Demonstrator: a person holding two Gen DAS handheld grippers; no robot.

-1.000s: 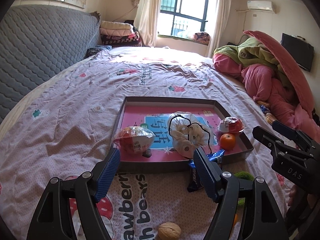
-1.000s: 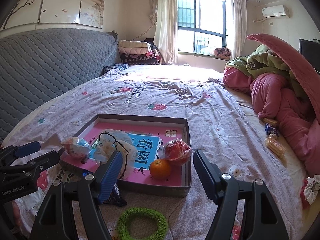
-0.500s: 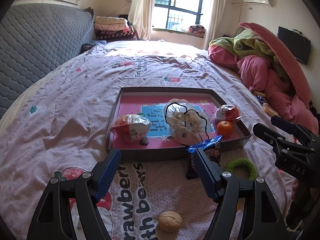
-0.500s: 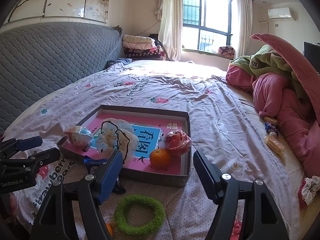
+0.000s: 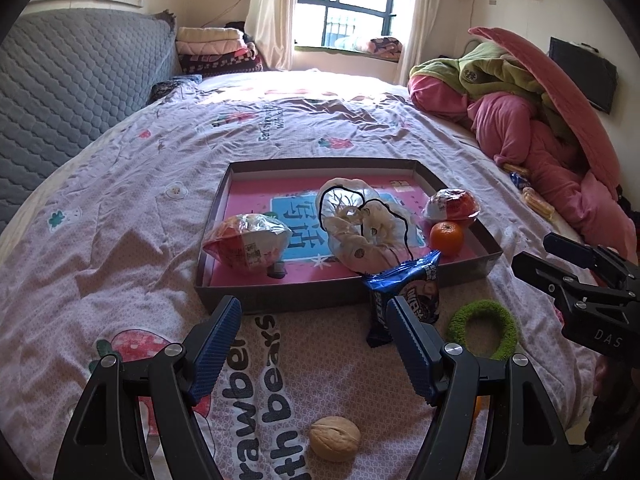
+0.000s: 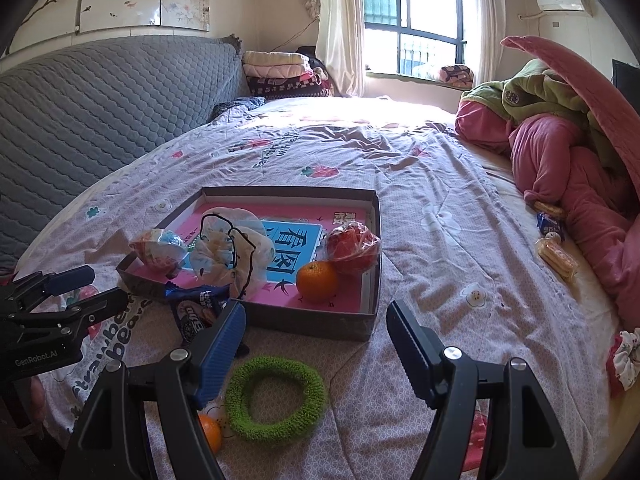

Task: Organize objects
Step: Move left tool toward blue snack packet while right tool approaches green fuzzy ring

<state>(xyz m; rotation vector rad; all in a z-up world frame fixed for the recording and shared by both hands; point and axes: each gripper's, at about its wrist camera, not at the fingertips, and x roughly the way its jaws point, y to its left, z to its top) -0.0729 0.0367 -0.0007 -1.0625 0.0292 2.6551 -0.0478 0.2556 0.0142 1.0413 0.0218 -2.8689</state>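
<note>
A shallow grey box (image 5: pixel 280 298) with a pink floor lies on the bed; it also shows in the right wrist view (image 6: pixel 370 240). It holds two wrapped snacks (image 5: pixel 248 246) (image 5: pixel 452 205), a white bag (image 5: pixel 360 228) and an orange (image 5: pixel 446 237). A blue snack packet (image 5: pixel 416 292) leans on the box's near wall. A green ring (image 5: pixel 482 328), a walnut (image 5: pixel 335 438) and a second orange (image 6: pixel 210 432) lie on the sheet in front. My left gripper (image 5: pixel 312 344) is open and empty above the sheet. My right gripper (image 6: pixel 316 344) is open and empty above the green ring (image 6: pixel 276 396).
A grey padded headboard (image 6: pixel 100 108) runs along the left. Piled pink and green quilts (image 5: pixel 520 112) fill the right side. Small snack packs (image 6: pixel 554 240) lie by the quilts. Folded blankets (image 6: pixel 280 72) sit near the window.
Both grippers have pulled back from the box and risen a little. The walnut, the green ring and the second orange now show more fully. Both stay open.
</note>
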